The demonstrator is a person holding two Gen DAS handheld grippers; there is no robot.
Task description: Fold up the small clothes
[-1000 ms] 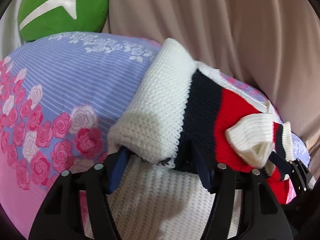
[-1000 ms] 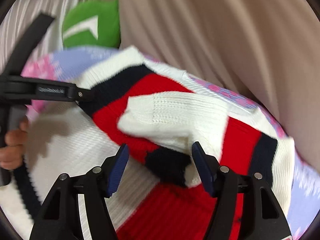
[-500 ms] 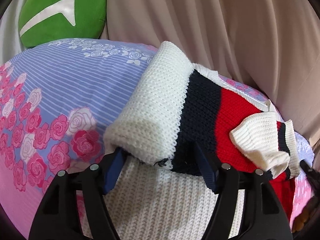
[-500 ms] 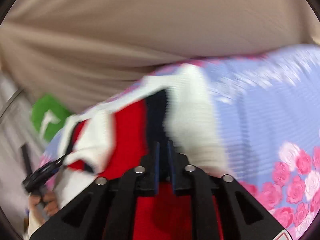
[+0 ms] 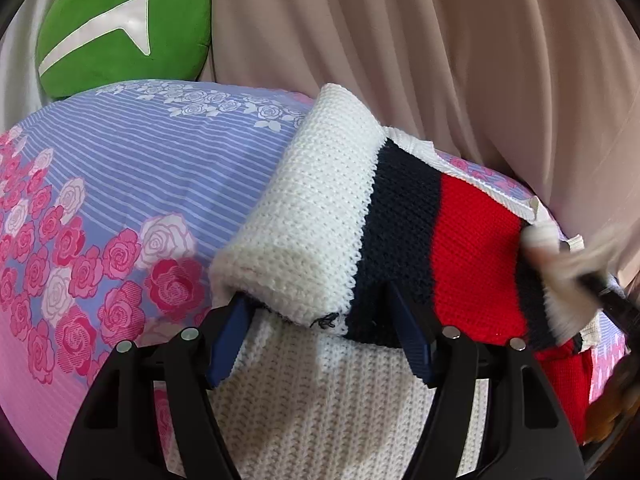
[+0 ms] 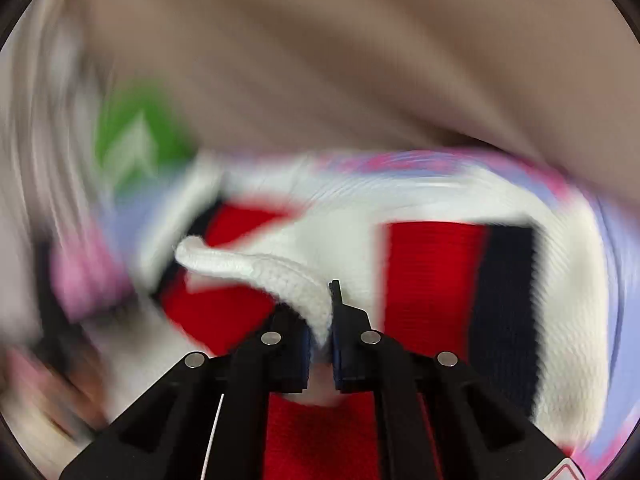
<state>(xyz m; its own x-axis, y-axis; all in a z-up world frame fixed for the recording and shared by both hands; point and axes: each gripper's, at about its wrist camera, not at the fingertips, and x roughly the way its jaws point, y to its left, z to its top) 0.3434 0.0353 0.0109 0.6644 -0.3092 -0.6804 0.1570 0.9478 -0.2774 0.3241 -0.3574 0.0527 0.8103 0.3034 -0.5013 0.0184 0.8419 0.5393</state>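
Note:
A small knitted sweater in white, navy and red stripes lies on the floral bedspread, one sleeve folded across its body. My left gripper is open, its blue pads either side of the folded sleeve's lower edge, over the white body. My right gripper is shut on the white sleeve cuff and lifts it over the red and navy part of the sweater; this view is heavily blurred. In the left wrist view the right gripper appears blurred at the sweater's right end.
A green cushion with a white arrow mark lies at the back left of the bed. A beige curtain hangs close behind the bed. A hand shows at the right edge.
My right gripper has closed on the white cuff and is swinging fast with it. The left gripper has stayed open and edged slightly along the folded sleeve.

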